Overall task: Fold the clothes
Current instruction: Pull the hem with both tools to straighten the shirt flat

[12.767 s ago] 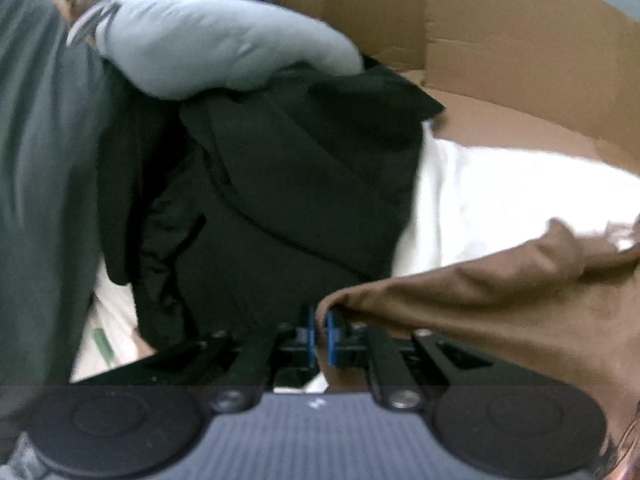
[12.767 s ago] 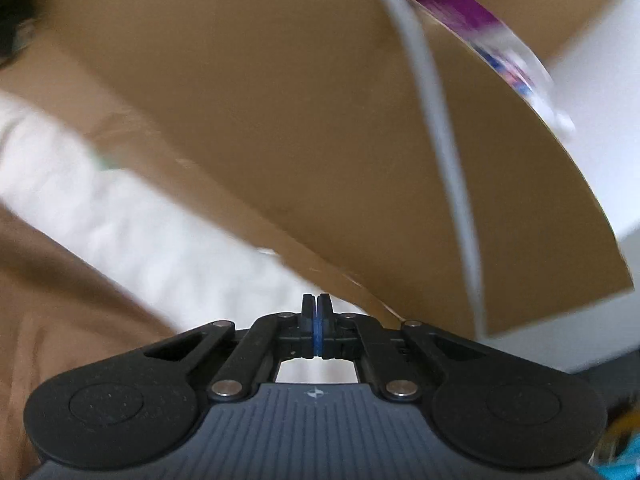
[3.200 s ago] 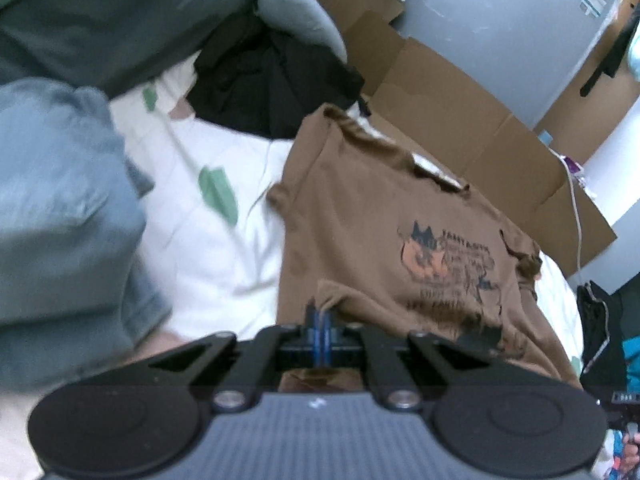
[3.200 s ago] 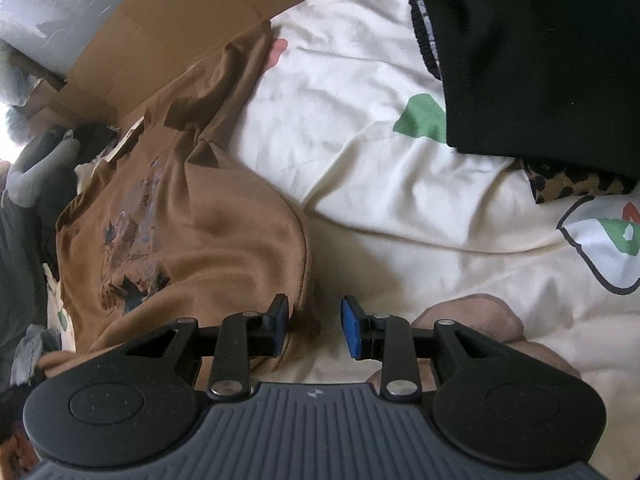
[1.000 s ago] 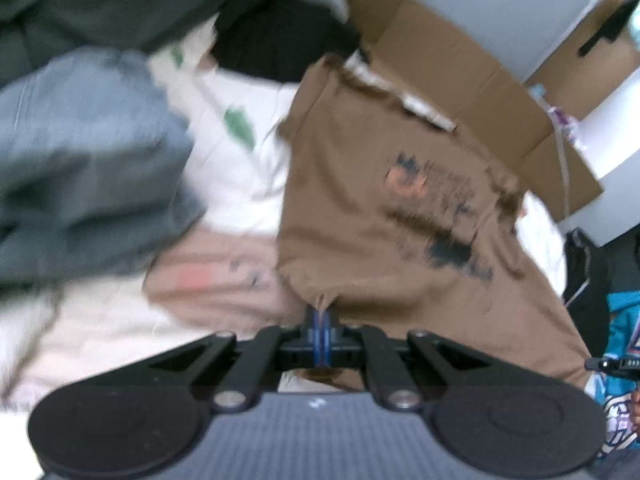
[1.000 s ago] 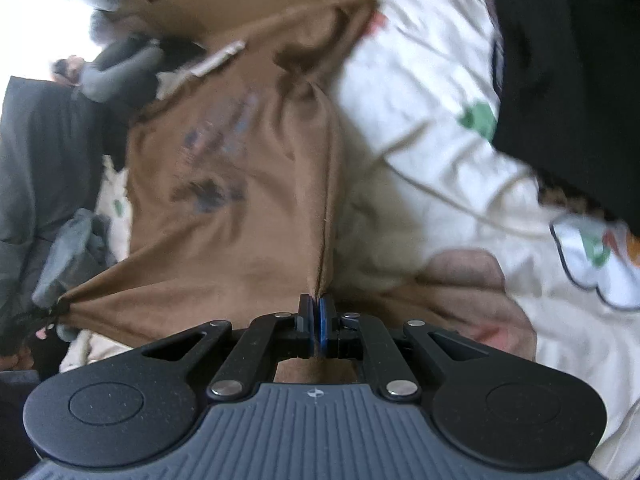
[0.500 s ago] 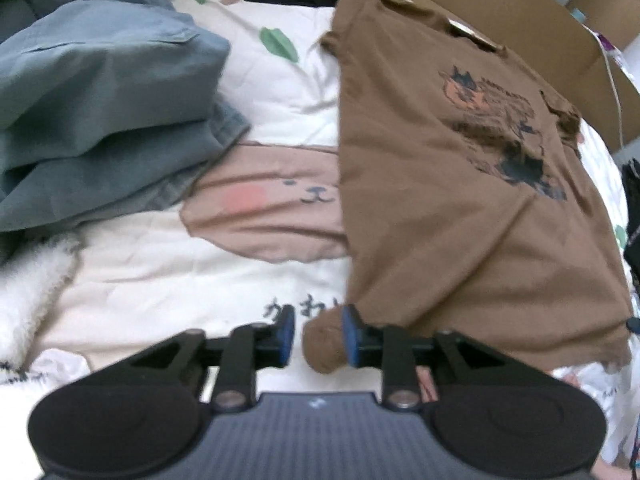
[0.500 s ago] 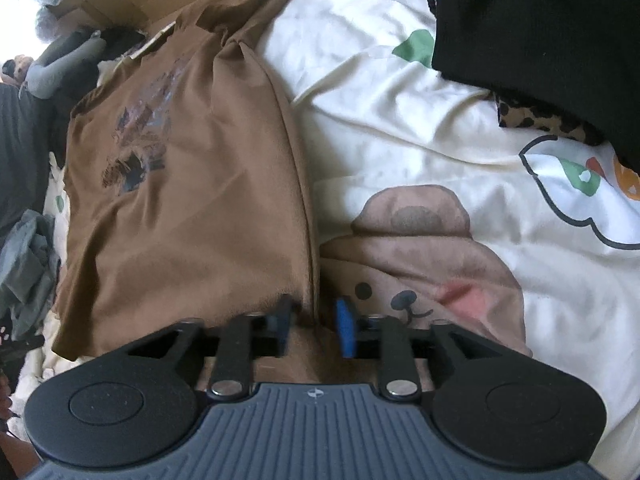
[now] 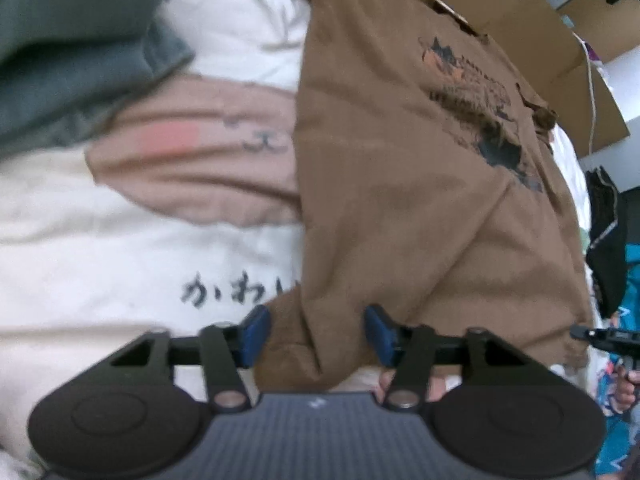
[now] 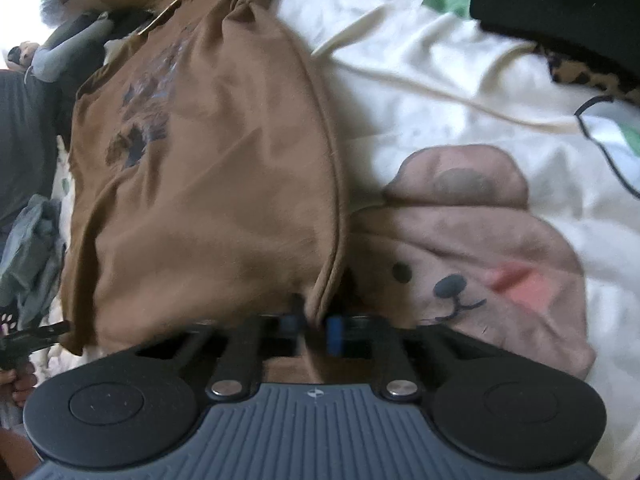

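My left gripper (image 9: 316, 330) sits right at the near hem corner of the brown T-shirt (image 9: 400, 184), jaws apart, with that corner bunched loosely between the blue pads (image 9: 256, 330); they've just eased in a touch but aren't pinching the cloth. The shirt lies print-up on the cream bear-print bedspread (image 9: 120, 240), stretching away from me toward the cardboard (image 9: 532, 40). A grey-blue garment (image 9: 72, 52) is heaped off to its left. Over on my right gripper (image 10: 314, 326), the picture is smeared, but the jaws have just been closing, and the shirt's other hem corner, its side seam edge, runs down between the pads. I read it as clenched on that fabric. A black garment (image 10: 560, 4) lies well off to the right.
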`<action>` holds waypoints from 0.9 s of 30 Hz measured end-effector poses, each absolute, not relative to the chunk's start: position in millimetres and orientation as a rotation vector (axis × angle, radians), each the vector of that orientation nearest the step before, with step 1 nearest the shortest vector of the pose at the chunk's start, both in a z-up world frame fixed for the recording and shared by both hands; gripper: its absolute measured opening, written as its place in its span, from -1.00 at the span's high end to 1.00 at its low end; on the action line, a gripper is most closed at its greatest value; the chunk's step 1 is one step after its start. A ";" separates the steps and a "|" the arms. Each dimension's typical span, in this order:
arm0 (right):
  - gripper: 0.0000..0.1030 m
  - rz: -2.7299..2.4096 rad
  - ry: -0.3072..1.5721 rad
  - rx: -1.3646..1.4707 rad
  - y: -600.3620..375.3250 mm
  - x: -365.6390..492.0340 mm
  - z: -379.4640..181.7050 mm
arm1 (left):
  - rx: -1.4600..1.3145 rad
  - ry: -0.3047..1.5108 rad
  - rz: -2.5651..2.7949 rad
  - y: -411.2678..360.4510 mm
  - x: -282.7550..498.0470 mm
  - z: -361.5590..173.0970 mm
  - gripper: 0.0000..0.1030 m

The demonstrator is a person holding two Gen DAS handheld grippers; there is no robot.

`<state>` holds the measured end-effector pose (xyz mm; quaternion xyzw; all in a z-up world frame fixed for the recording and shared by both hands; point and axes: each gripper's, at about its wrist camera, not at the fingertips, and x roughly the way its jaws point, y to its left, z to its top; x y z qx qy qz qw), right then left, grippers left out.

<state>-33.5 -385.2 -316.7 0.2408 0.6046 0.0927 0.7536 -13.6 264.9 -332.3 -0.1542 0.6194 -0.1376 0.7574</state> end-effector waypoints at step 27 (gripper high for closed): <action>1.00 0.221 1.410 0.527 -391.2 -69.7 -288.9 | -0.239 1.384 -0.295 313.7 -30.1 -272.8 0.89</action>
